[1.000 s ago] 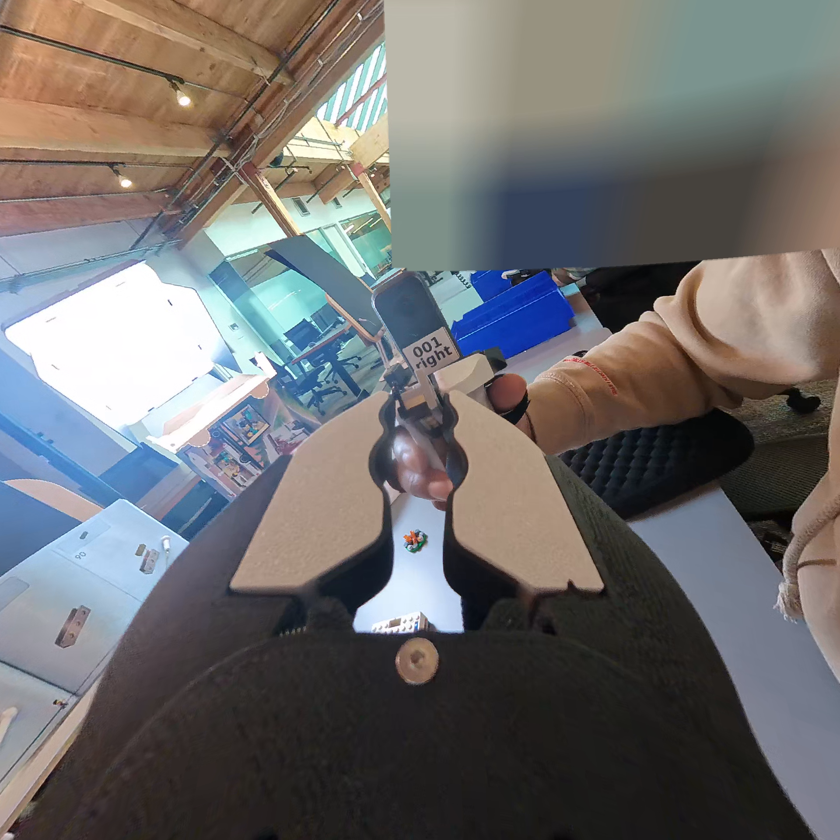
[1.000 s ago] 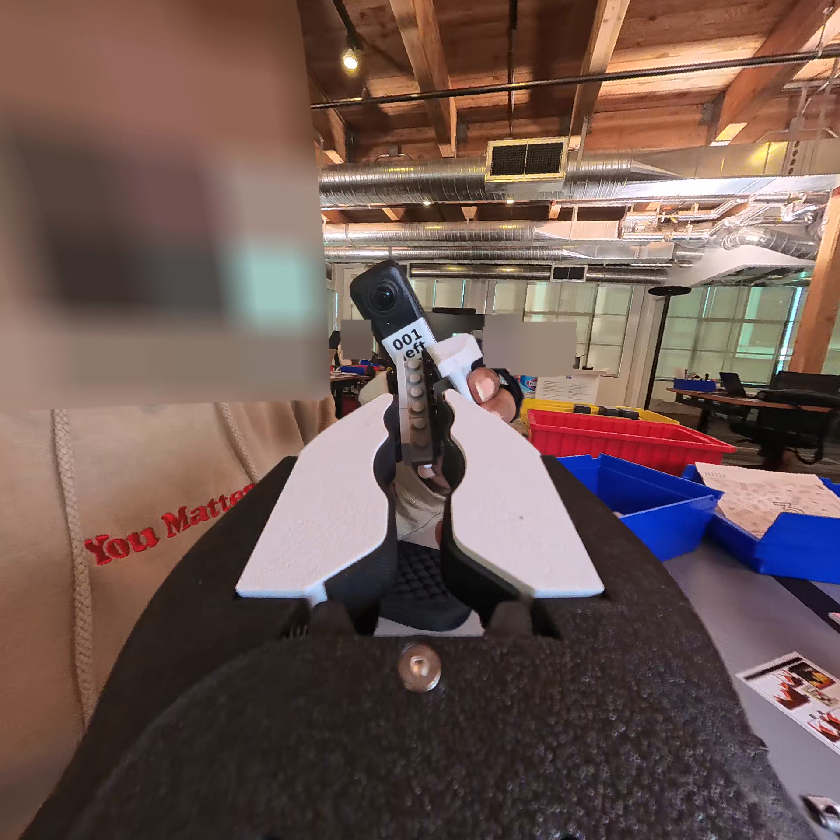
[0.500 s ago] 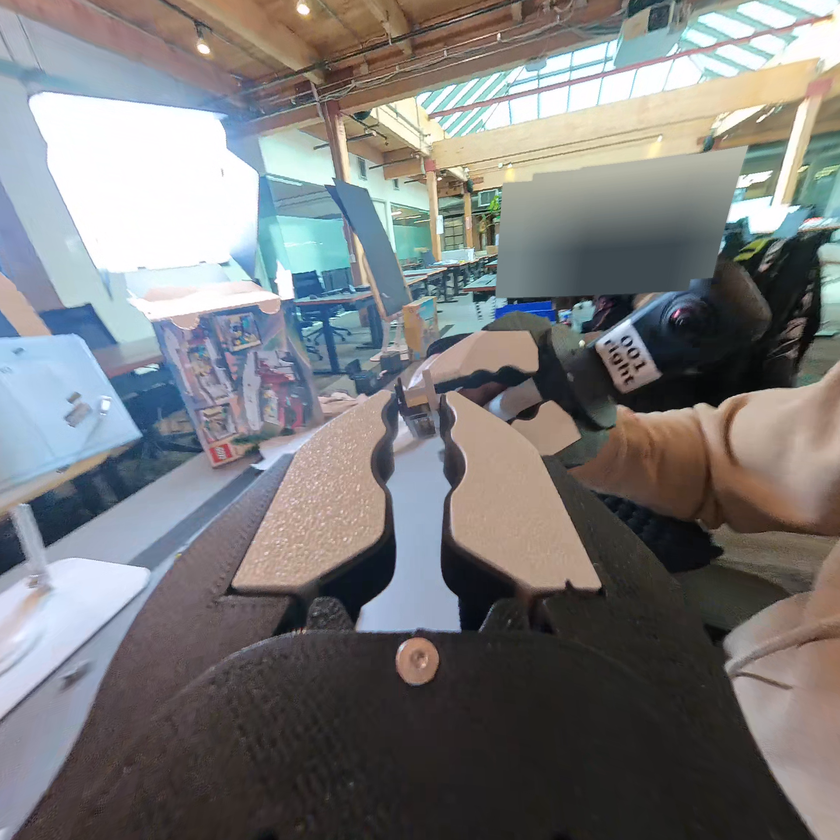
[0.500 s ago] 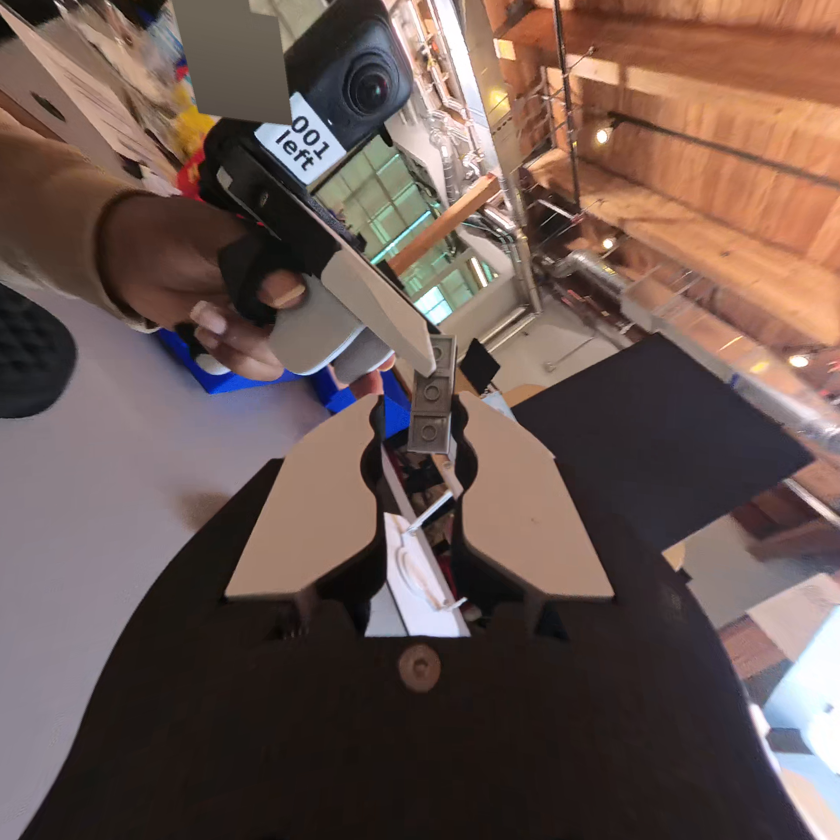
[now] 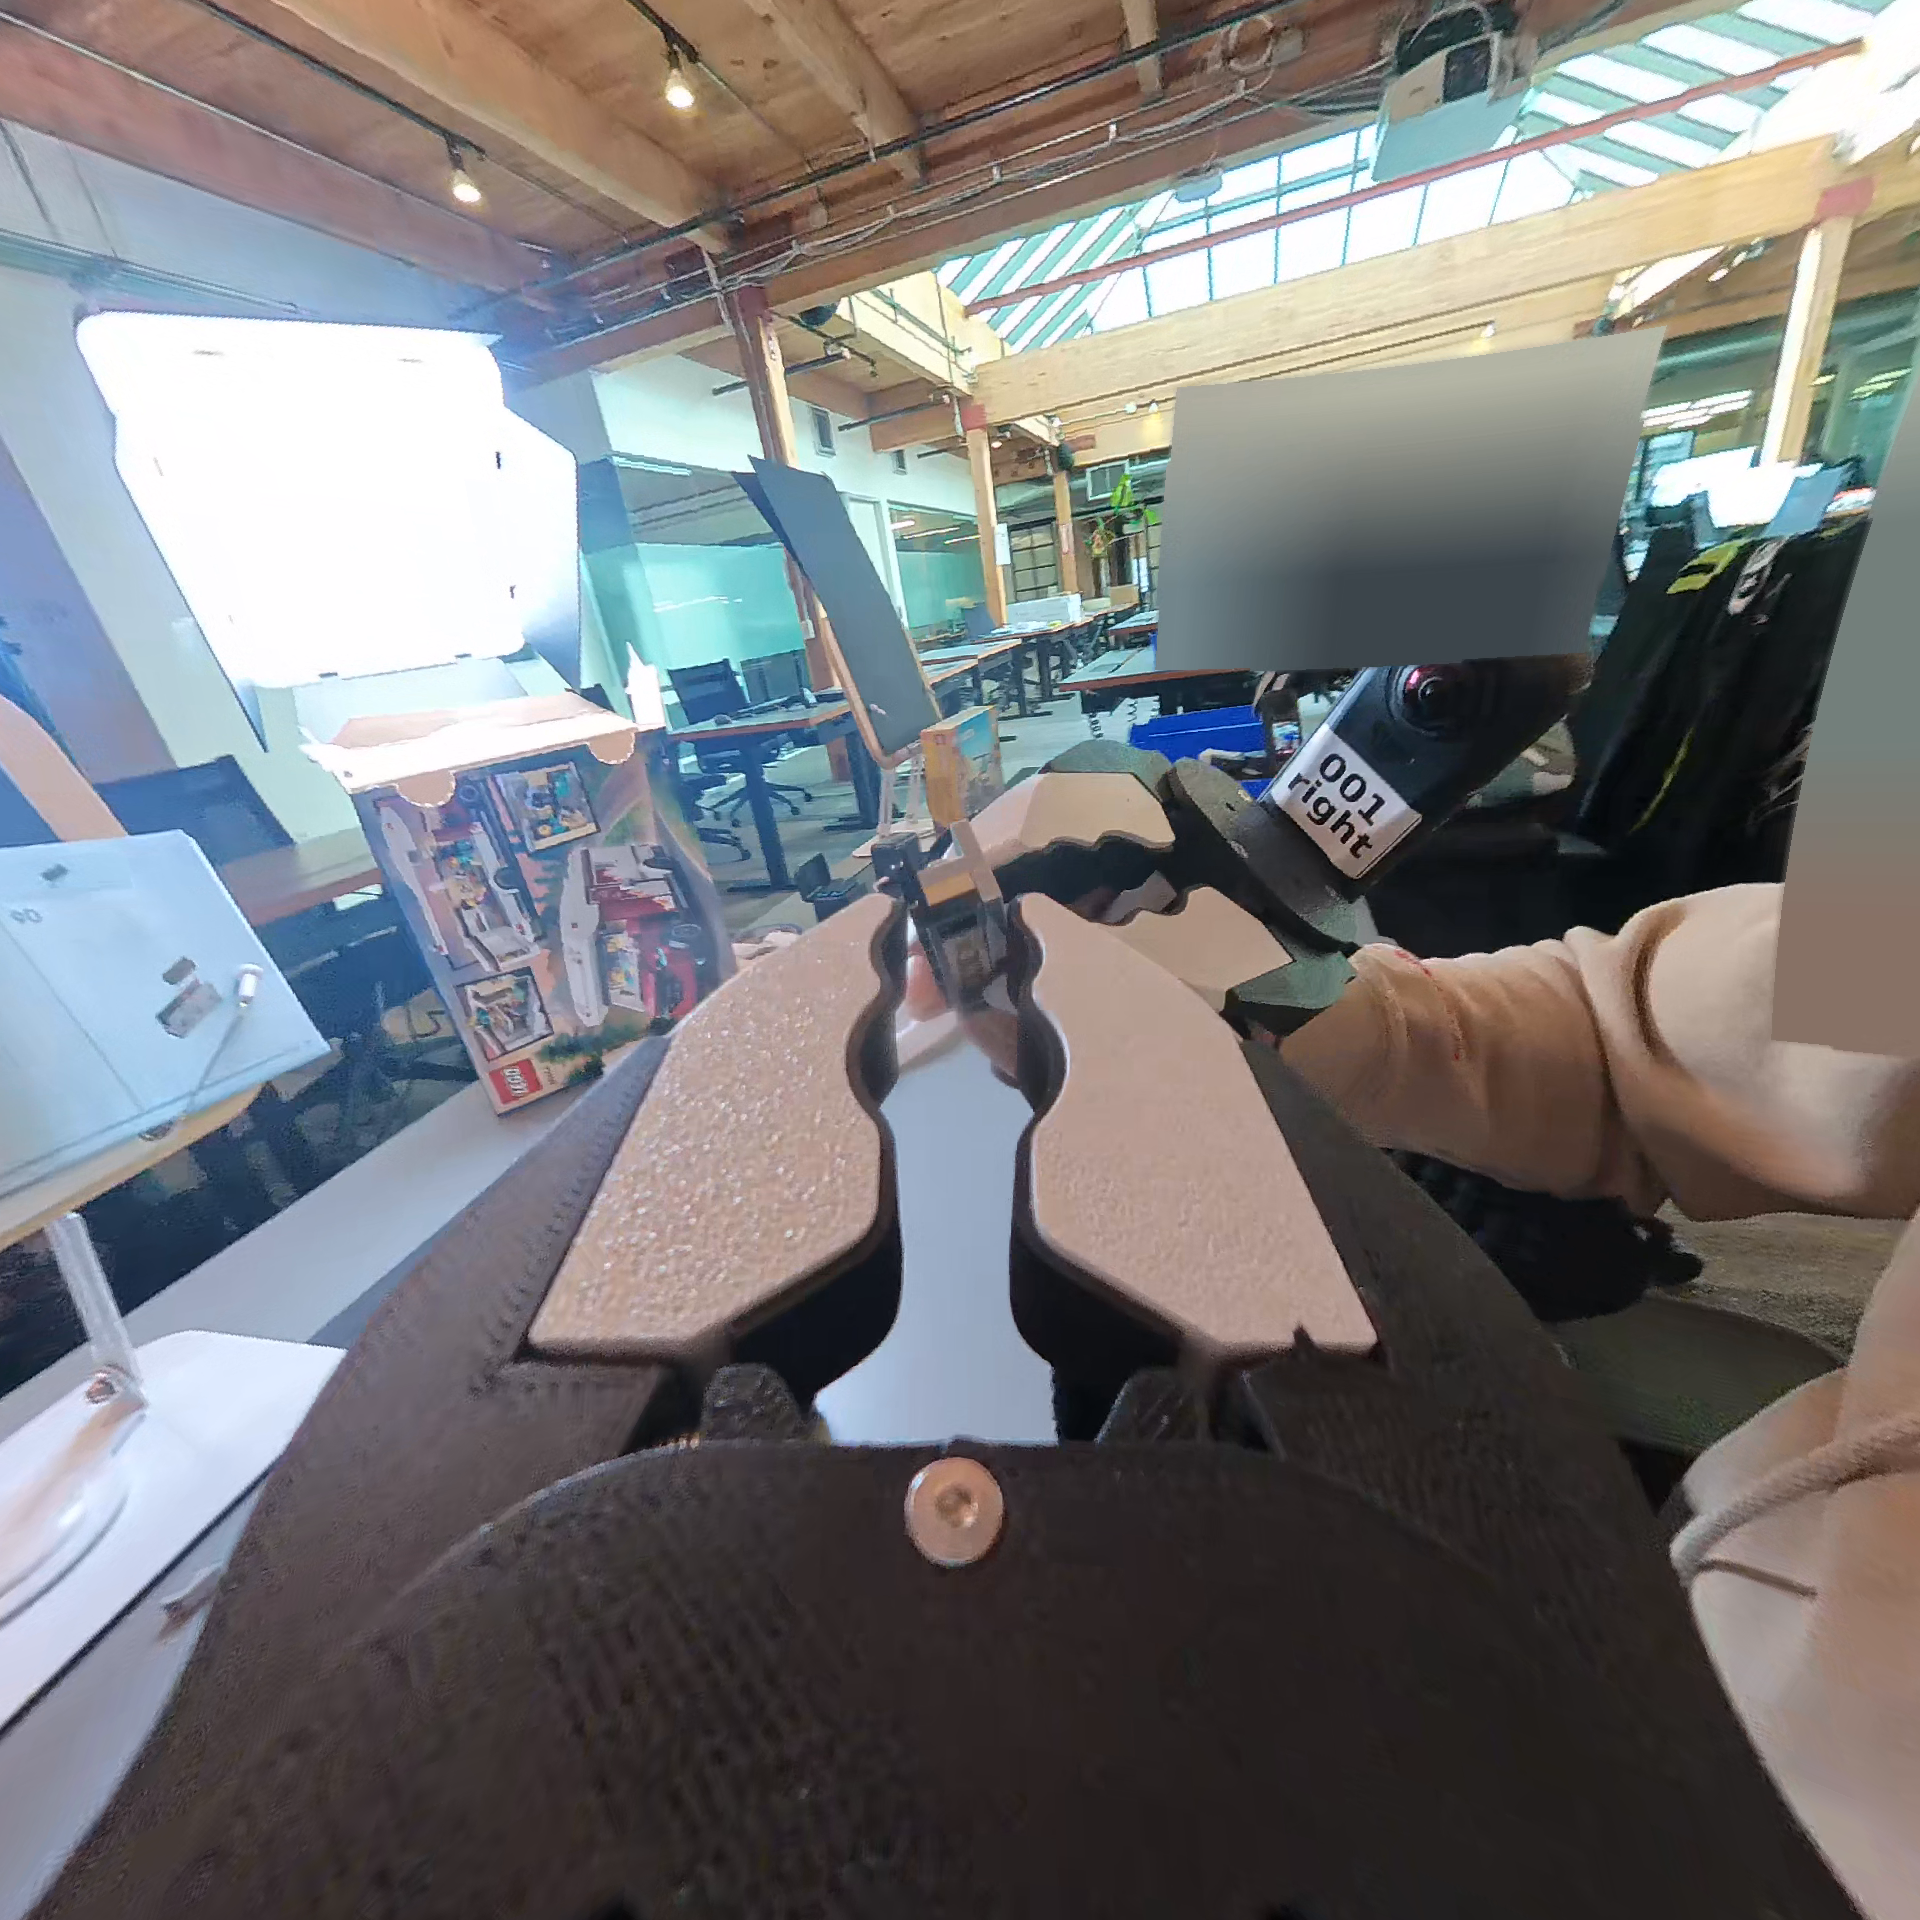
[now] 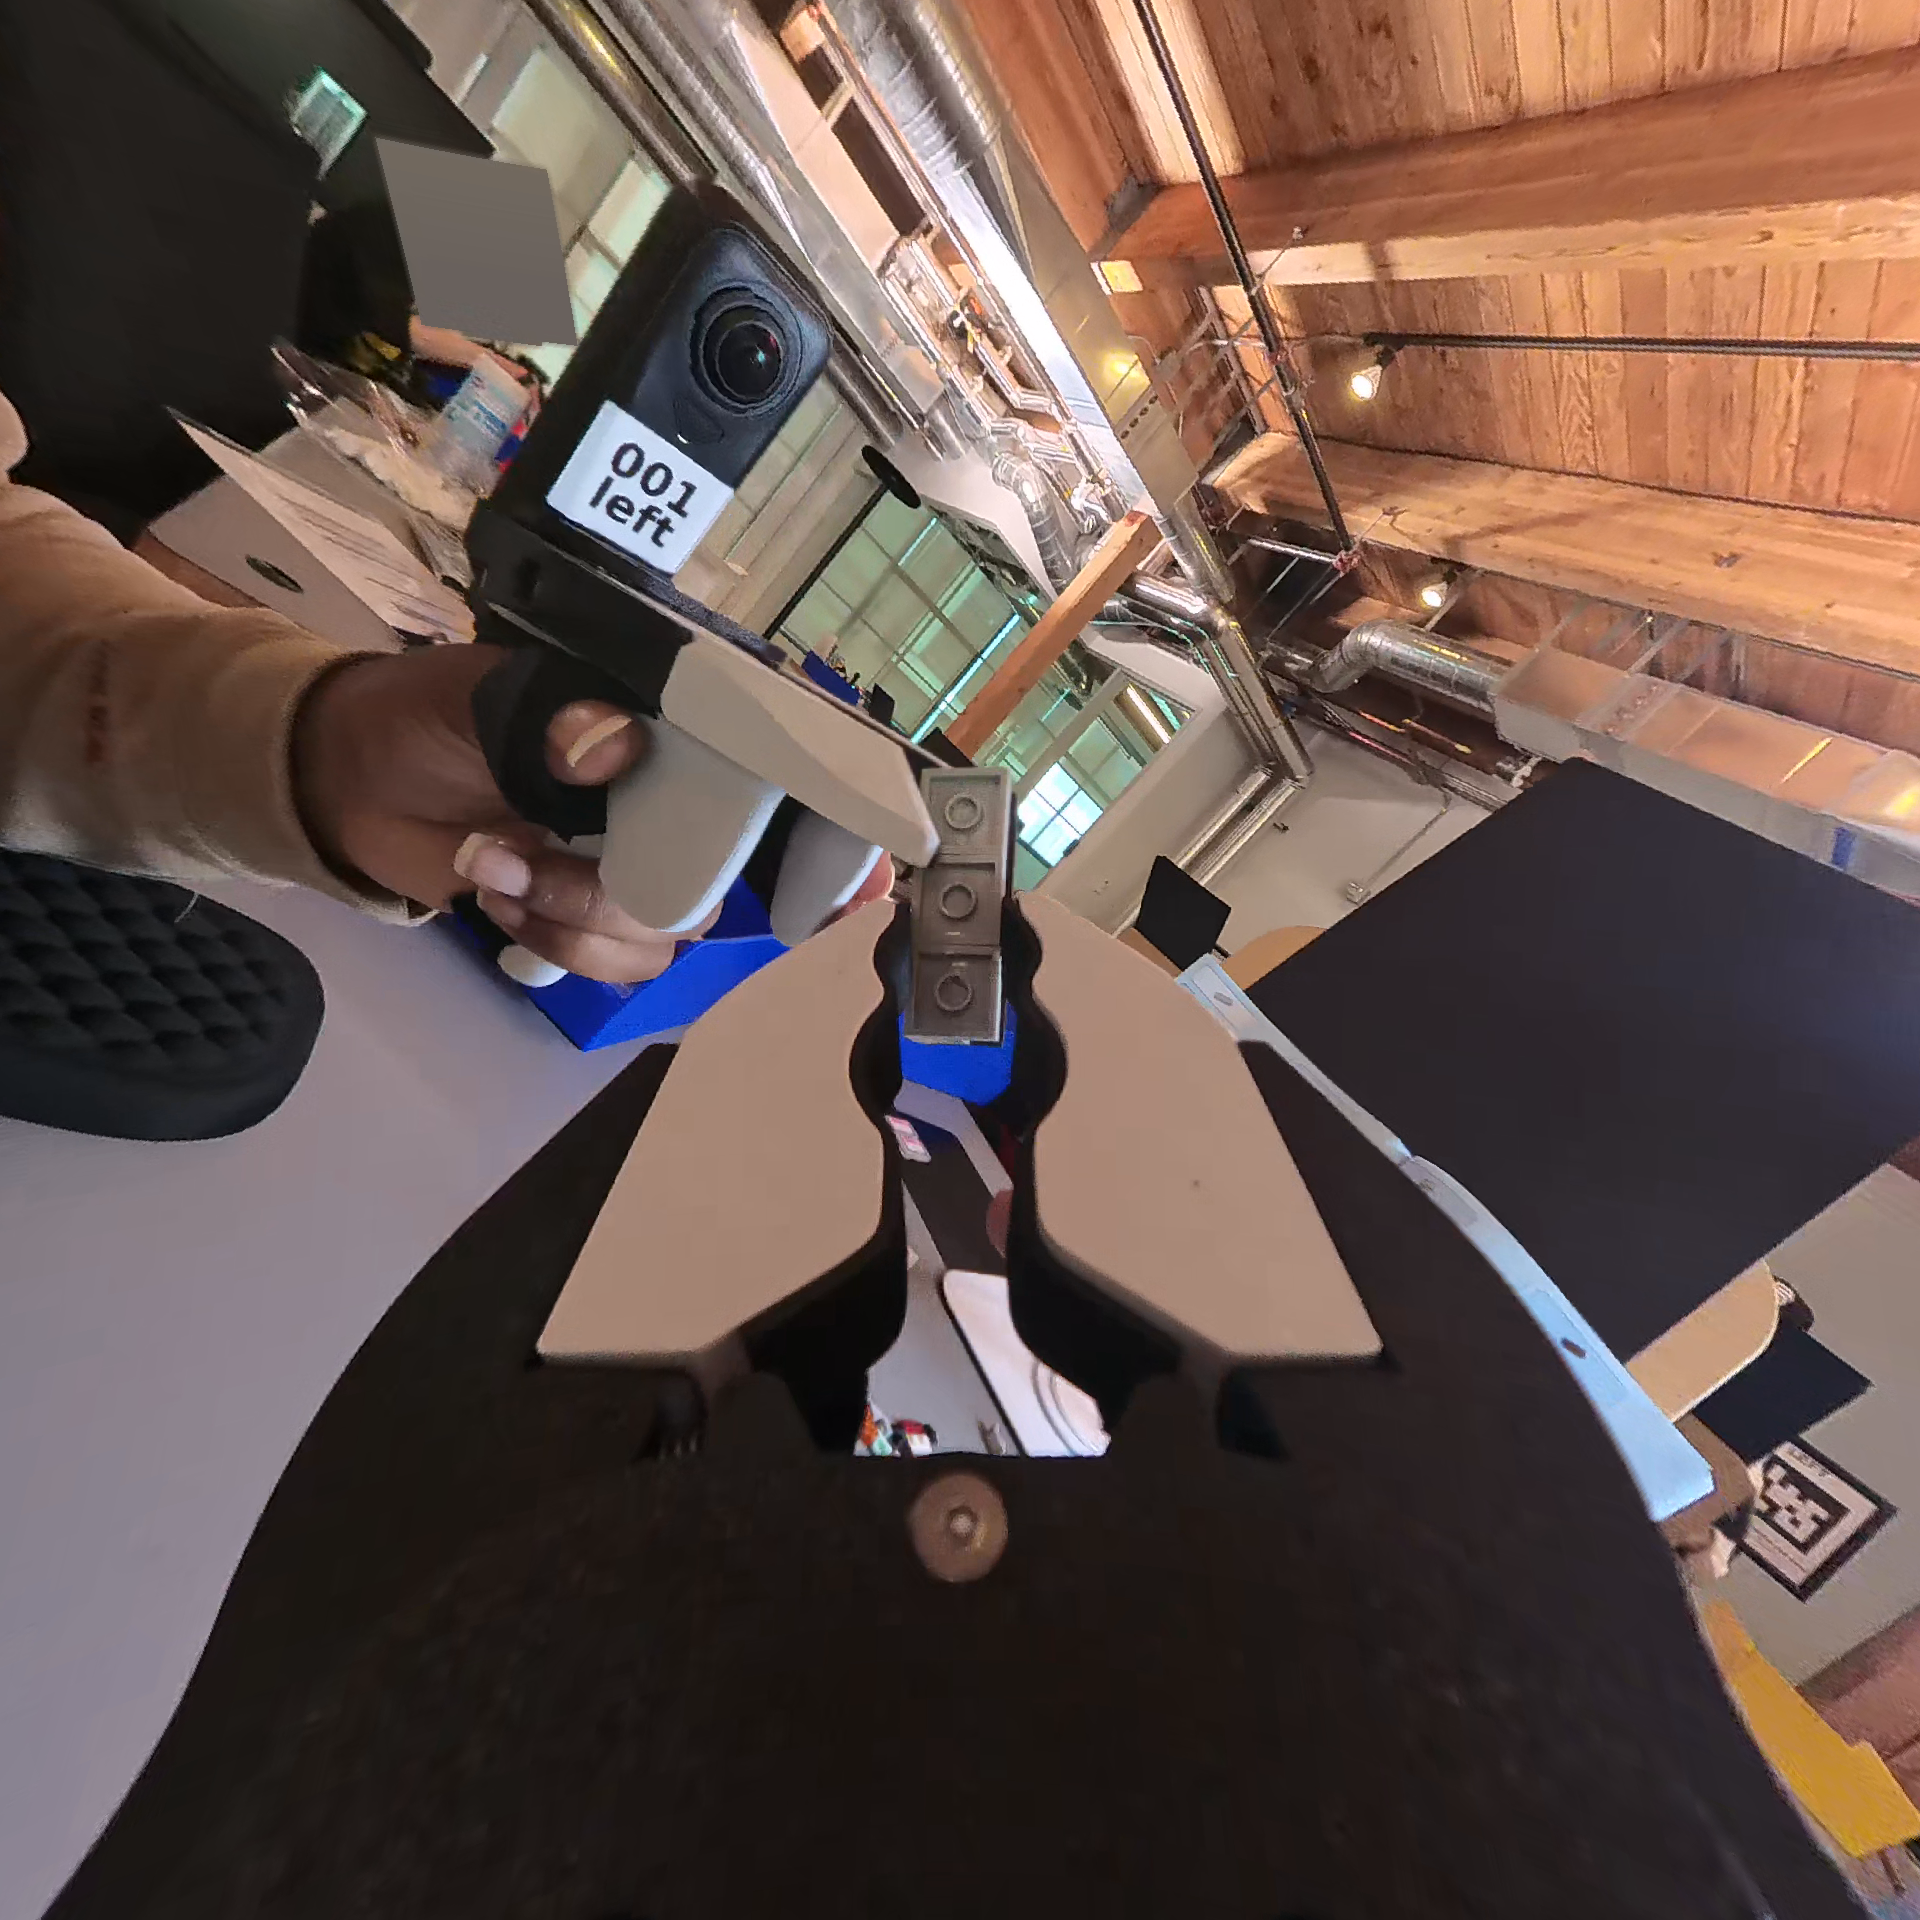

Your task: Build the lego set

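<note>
Pale grey desk (image 5: 956, 1164) spreads below and ahead of both tools. A printed cardboard toy box with its flap open (image 5: 520, 914) stands on the desk, well off to the left of the left tool. Black sloping panel on a stand (image 5: 842, 613) rises beyond the left tool's tips. Clear acrylic sheet holder on a white base (image 5: 125, 997) sits far left, near the desk edge. Blue plastic bins (image 6: 644, 987) lie on the desk just behind the left tool as the right wrist view has it; a black dimpled pad (image 6: 135, 997) rests on the desk at far left there.

Left tool (image 5: 954, 940): black body, beige fingers, held in a hand (image 6: 436, 790) in a beige sleeve. Its fingers close narrowly on a small dark toy-brick assembly (image 5: 961, 935); both pads sit against its sides. In the right wrist view, its one visible beige finger (image 6: 810, 758) lies against the upper left edge of the piece.

Right tool (image 6: 951, 977): same build, reaching in from the right of the left tool, with fingers turned crosswise to it. Its fingers pinch the lower end of a grey studded plate, three studs long (image 6: 956, 904), with both tips against the long edges. The plate stands up out of the right tool, its top end reaching the left tool's fingertip. Both tools meet on this piece, above the desk.
</note>
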